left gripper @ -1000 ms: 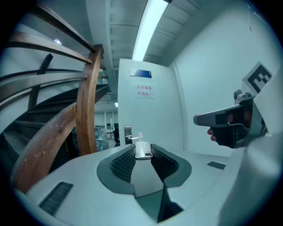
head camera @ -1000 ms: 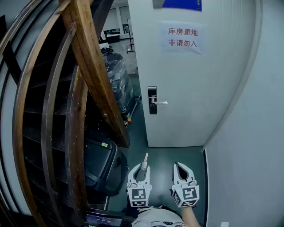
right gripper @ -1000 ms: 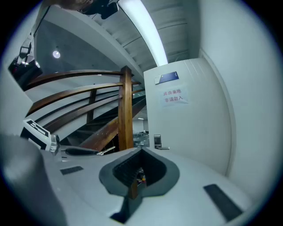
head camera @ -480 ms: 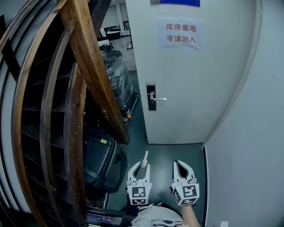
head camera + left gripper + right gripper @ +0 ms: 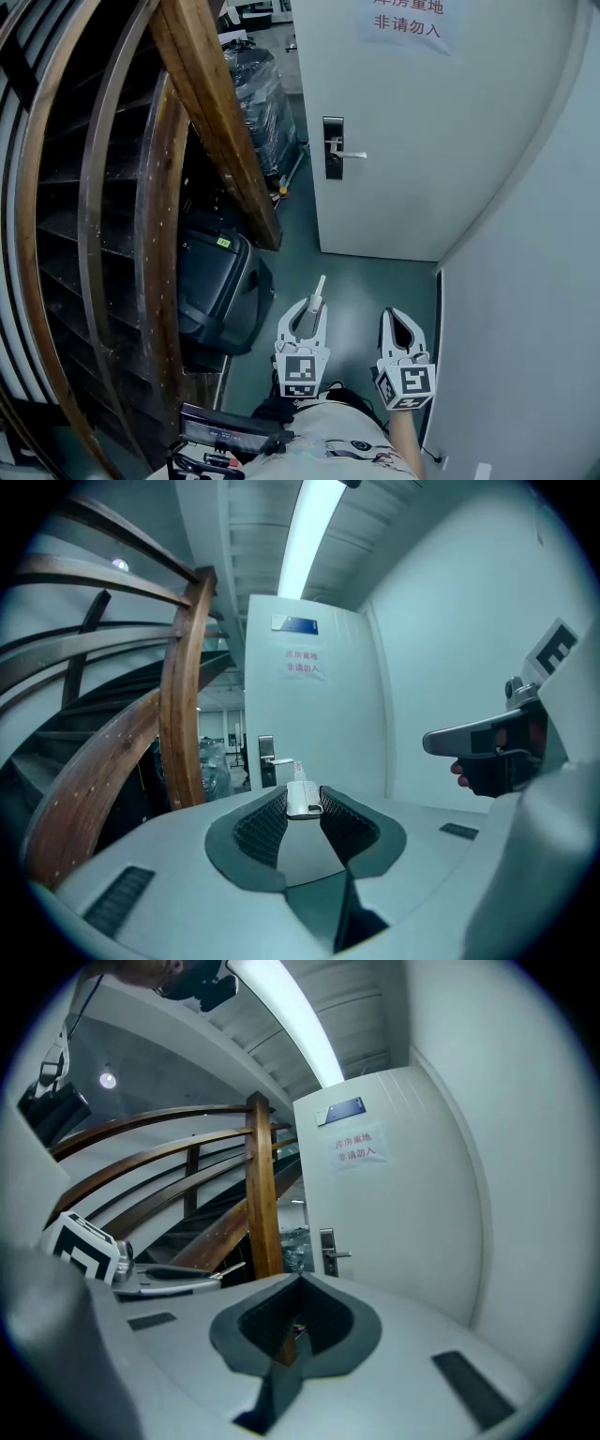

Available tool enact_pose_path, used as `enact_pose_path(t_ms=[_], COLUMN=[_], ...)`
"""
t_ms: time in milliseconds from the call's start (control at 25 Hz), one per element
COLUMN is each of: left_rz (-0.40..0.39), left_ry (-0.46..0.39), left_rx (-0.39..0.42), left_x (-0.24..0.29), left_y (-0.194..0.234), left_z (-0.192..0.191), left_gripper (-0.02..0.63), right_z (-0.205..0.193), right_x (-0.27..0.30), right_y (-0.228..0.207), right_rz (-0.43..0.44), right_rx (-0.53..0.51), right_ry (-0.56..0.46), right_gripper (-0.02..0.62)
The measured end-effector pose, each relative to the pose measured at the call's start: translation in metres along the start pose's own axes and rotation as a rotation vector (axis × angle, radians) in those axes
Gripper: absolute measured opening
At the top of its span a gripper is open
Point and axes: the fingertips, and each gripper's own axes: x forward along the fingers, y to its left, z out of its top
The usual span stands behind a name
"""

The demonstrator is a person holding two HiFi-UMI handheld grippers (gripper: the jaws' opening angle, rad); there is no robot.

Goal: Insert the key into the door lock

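Jaws of the left gripper (image 5: 314,307) clamp the key (image 5: 318,287); the right gripper (image 5: 401,321) has its jaws together, well apart from the door lock (image 5: 333,148).

R claw (image 5: 300,1283) jaws together, empty | door lock (image 5: 327,1252) ahead | wood post (image 5: 263,1194) just left

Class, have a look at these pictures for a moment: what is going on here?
A person holds a gripper in each hand and faces a white door, standing back from it. The left gripper is shut on a key, whose blade points ahead toward the door. The right gripper is shut with nothing in it. The key has not yet reached the lock.
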Motion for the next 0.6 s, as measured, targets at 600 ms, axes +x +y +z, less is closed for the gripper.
enact_pose_path(t_ms=[600], left_rz=[0.018], left_ry=[0.047], left_rx=[-0.034], left_x=[0.092], left_y=[0.032], left_z=[-0.021], left_gripper=[0.117], right_z=[-0.016], right_x=[0.052], right_y=[-0.032], right_rz=[-0.024], right_rx=[-0.007], right_ry=[0.076], right_gripper=[0.006])
